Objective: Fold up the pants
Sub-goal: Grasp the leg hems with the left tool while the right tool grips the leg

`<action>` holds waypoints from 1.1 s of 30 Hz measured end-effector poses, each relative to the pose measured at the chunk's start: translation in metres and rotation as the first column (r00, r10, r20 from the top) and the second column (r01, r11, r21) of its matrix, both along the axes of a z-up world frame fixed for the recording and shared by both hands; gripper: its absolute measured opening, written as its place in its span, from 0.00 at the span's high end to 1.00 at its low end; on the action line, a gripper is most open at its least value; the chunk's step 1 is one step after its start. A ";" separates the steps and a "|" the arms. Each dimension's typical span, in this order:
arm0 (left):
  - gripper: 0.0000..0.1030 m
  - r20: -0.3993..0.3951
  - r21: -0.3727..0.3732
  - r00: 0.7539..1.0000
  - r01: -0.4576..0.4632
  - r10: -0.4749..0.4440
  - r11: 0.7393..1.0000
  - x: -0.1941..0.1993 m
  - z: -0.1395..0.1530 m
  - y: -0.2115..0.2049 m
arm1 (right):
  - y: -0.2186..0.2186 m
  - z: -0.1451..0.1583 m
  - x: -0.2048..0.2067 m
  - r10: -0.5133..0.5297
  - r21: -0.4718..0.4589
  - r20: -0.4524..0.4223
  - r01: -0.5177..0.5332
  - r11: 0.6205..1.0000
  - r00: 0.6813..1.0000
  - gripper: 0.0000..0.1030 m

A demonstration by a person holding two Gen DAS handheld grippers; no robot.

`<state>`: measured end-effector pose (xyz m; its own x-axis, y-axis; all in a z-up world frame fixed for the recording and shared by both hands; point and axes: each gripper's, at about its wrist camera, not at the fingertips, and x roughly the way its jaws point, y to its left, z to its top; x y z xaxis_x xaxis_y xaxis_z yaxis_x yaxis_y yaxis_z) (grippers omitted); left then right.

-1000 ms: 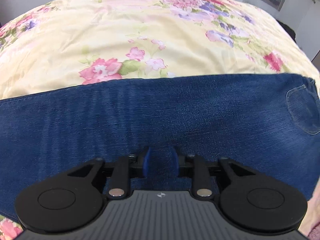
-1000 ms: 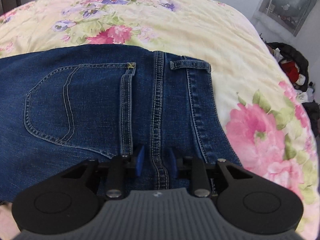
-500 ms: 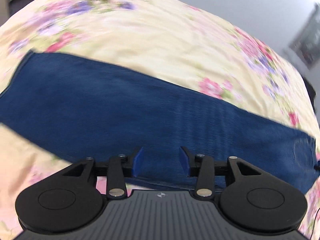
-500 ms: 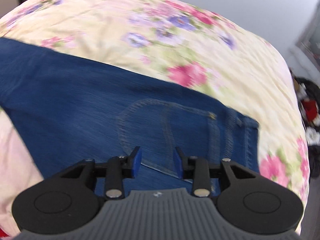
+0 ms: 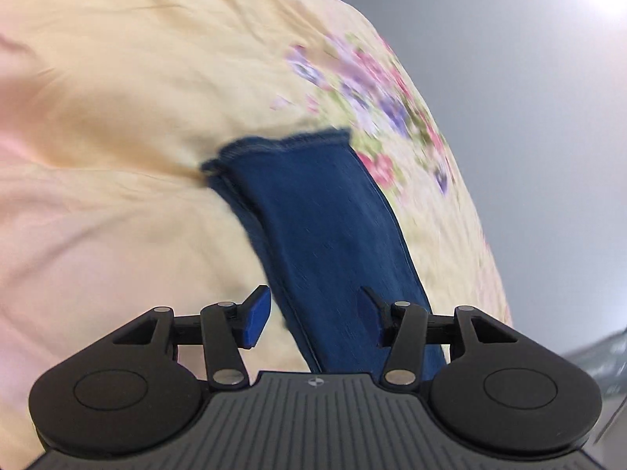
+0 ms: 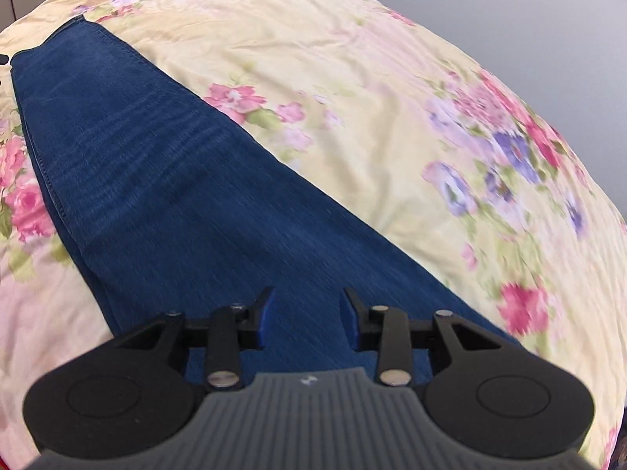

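Dark blue jeans lie flat on the floral bedspread, legs laid one on the other. In the left wrist view the leg runs away from me to its hem. My left gripper is open and empty, above the leg's left edge near the hem end. My right gripper is open and empty, above the wider part of the leg, which stretches off to the upper left.
The yellow bedspread with pink and purple flowers covers the whole bed. A grey wall stands behind the bed. The bed's far edge curves along the right in both views.
Both grippers opened, let go of the jeans and swung left along the leg. The left one now looks at the hem; the right one has left the back pocket and waistband.
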<state>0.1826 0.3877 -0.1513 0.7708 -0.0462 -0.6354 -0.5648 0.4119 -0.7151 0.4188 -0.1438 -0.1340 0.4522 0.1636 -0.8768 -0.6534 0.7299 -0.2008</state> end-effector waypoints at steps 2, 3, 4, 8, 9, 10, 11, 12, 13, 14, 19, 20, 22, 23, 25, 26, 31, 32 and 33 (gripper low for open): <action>0.44 0.015 -0.032 0.999 -0.031 0.032 0.999 0.003 -0.012 0.012 | 0.014 -0.006 0.007 0.017 0.001 -0.013 -0.017 1.000 1.000 0.70; 0.44 0.022 -0.045 0.999 -0.040 0.041 0.998 0.006 -0.019 0.015 | 0.021 -0.009 0.009 0.028 0.000 -0.020 -0.027 1.000 0.999 0.72; 0.44 0.024 -0.046 0.999 -0.043 0.045 0.998 0.009 -0.024 0.018 | 0.027 -0.012 0.011 0.036 0.001 -0.026 -0.036 0.999 0.999 0.75; 0.50 0.013 0.041 1.000 -0.022 0.022 0.999 0.030 -0.031 0.021 | 0.049 -0.019 0.023 0.069 0.040 -0.045 -0.067 0.997 0.997 0.81; 0.51 0.007 0.069 1.000 -0.013 0.012 0.998 0.035 -0.032 0.021 | 0.055 -0.021 0.027 0.073 0.052 -0.048 -0.070 0.996 0.996 0.85; 0.53 0.000 0.092 1.000 -0.004 0.004 0.996 0.039 -0.032 0.021 | 0.062 -0.022 0.032 0.076 0.064 -0.052 -0.073 0.995 0.996 0.86; 0.58 -0.008 0.110 1.000 -0.001 0.001 0.994 0.042 -0.032 0.021 | 0.068 -0.023 0.036 0.080 0.076 -0.052 -0.076 0.994 0.995 0.87; 0.63 -0.014 0.134 1.000 0.004 -0.002 0.991 0.043 -0.032 0.020 | 0.075 -0.024 0.040 0.081 0.088 -0.054 -0.076 0.993 0.995 0.87; 0.70 -0.019 0.158 1.000 0.011 -0.008 0.987 0.044 -0.032 0.020 | 0.082 -0.026 0.046 0.081 0.099 -0.058 -0.075 0.992 0.995 0.90; 0.75 -0.018 0.173 1.000 0.016 -0.013 0.985 0.045 -0.033 0.020 | 0.089 -0.028 0.052 0.082 0.105 -0.060 -0.075 0.992 0.995 0.91; 0.85 -0.001 0.214 1.000 0.026 -0.026 0.976 0.042 -0.032 0.017 | 0.122 -0.050 0.081 0.043 0.094 -0.079 -0.036 0.995 0.996 0.99; 0.86 -0.002 0.221 1.000 0.028 -0.028 0.975 0.043 -0.032 0.017 | 0.126 -0.057 0.088 0.028 0.083 -0.081 -0.021 0.996 0.996 0.99; 0.87 -0.007 0.236 0.999 0.036 -0.035 0.971 0.045 -0.031 0.016 | 0.132 -0.065 0.099 0.003 0.070 -0.088 0.003 0.998 0.996 1.00; 0.88 -0.012 0.244 0.999 0.040 -0.038 0.969 0.046 -0.030 0.015 | 0.134 -0.070 0.103 -0.011 0.069 -0.094 0.017 0.997 0.995 1.00; 0.88 -0.018 0.247 0.999 0.042 -0.039 0.968 0.048 -0.030 0.015 | 0.137 -0.075 0.110 -0.042 0.066 -0.109 0.049 0.997 0.993 1.00; 0.88 -0.019 0.244 0.999 0.040 -0.036 0.969 0.048 -0.030 0.015 | 0.138 -0.076 0.111 -0.056 0.063 -0.113 0.064 0.996 0.992 1.00; 0.90 -0.008 0.256 0.999 0.049 -0.048 0.965 0.045 -0.023 0.015 | 0.136 -0.058 0.094 -0.054 0.063 -0.146 0.064 0.996 0.988 1.00; 0.91 -0.005 0.261 0.999 0.050 -0.051 0.964 0.044 -0.021 0.014 | 0.133 -0.053 0.086 -0.050 0.077 -0.175 0.064 0.995 0.983 1.00; 0.91 -0.001 0.262 0.999 0.049 -0.051 0.964 0.043 -0.019 0.014 | 0.131 -0.050 0.076 -0.039 0.084 -0.196 0.056 0.995 0.980 1.00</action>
<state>0.2260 0.4017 -0.1703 0.7751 0.0826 -0.6265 -0.5353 0.6127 -0.5815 0.4950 -0.0130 -0.1844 0.2837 0.2272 -0.9316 -0.6379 0.7701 -0.0064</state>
